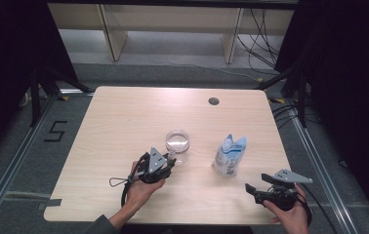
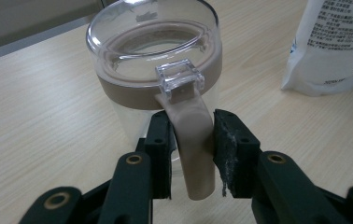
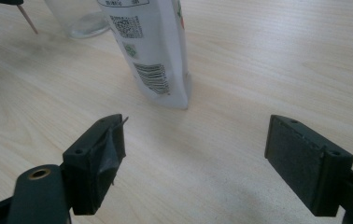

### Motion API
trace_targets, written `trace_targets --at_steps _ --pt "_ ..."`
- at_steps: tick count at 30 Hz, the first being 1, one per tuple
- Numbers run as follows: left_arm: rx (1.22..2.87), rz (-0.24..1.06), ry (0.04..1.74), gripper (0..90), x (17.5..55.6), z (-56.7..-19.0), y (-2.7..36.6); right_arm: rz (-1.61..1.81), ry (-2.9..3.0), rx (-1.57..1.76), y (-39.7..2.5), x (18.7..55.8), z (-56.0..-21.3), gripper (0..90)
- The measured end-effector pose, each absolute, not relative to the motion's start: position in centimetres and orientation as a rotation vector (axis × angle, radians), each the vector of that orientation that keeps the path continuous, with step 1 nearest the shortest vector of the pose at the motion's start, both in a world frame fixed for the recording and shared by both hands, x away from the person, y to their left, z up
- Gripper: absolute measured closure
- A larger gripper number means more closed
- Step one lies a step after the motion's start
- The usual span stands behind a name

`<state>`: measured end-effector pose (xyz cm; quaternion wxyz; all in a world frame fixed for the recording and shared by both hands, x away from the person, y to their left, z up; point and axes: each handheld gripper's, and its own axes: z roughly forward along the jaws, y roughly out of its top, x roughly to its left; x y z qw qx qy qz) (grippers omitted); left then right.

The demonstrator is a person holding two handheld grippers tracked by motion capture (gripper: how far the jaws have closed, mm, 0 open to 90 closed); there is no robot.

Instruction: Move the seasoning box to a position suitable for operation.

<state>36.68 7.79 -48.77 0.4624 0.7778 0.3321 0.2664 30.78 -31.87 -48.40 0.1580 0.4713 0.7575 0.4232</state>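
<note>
Left hand-held gripper [image 2: 191, 154] is pinching the jar [image 2: 156, 74] strap at mid-surface [image 1: 124, 117] | right hand-held gripper [image 3: 195, 163] is gaping wide, holding nothing, near the front right corner | pouch [image 1: 230, 155] standing between them.

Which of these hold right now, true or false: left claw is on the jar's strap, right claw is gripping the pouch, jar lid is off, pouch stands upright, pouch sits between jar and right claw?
1. The left claw has its jaws around the beige strap of the clear jar. True.
2. The right claw grips the white pouch. False: its jaws are wide open, short of the pouch.
3. The jar's lid is off. False: the clear lid sits on the jar.
4. The pouch stands upright on the table. True.
5. The pouch sits between jar and right claw. True.
</note>
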Motion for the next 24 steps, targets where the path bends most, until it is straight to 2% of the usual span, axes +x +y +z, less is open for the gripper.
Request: trace_targets --at_steps 12,24 --pt "1.923 0.574 0.812 70.6 36.5 -48.6 8.6 1.200 2.161 1.304 -32.0 31.0 -48.5 21.2" --pt "1.967 0.491 0.717 71.3 35.2 -48.4 9.8 1.203 2.155 1.355 -31.8 30.9 -48.5 21.2"
